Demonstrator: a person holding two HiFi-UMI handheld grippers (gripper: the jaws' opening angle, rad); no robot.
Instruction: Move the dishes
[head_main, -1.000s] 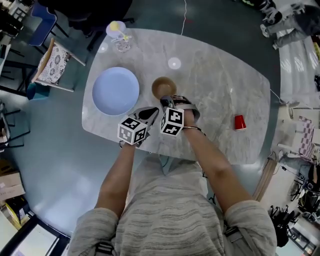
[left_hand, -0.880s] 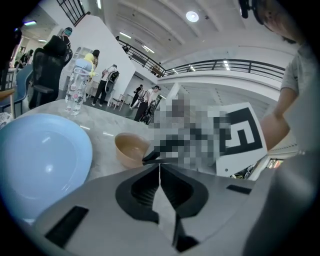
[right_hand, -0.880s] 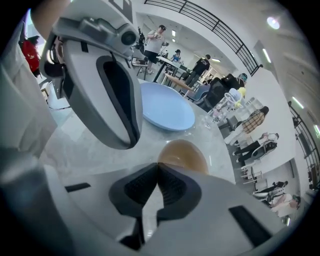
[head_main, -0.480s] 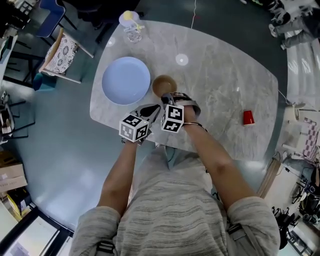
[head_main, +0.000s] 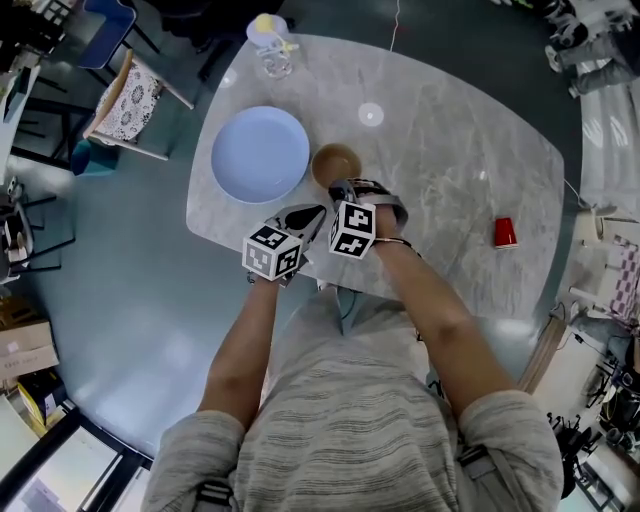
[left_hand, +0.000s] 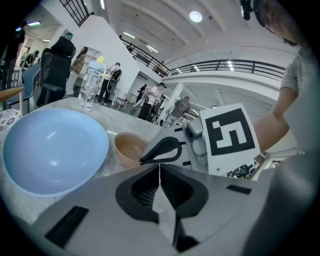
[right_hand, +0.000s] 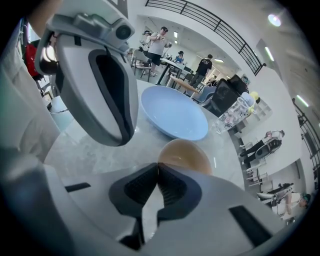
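Against a second ago, hardly any change: only a slight slide of the whole head view, with table (head_main: 450, 180), plate (head_main: 260, 155) and bowl (head_main: 336, 163) a touch higher and further right, and both grippers in the same place relative to the bowl. Grey marbled table with rounded corners, on a dark floor (head_main: 120, 330). Pale blue plate on the table's left part, empty, close to the left edge. Both forearms bare, stretched forward from a striped shirt (head_main: 340, 430) and converging over the near edge of the table. Left gripper (head_main: 312, 213) low over that near edge, angled forward and to the right toward the bowl, jaws pressed together on nothing, meeting in a thin line. Right gripper (head_main: 340, 190) just beside it, aimed at the bowl from the near side, jaws likewise closed and empty, with the bowl's rim close before the tips; contact not clear. Small brown bowl upright and empty, just right of the plate and apart from it. Clear bottle (head_main: 272, 45) at the far left corner. Red cup (head_main: 504, 232) well off to the right, near the table's right edge
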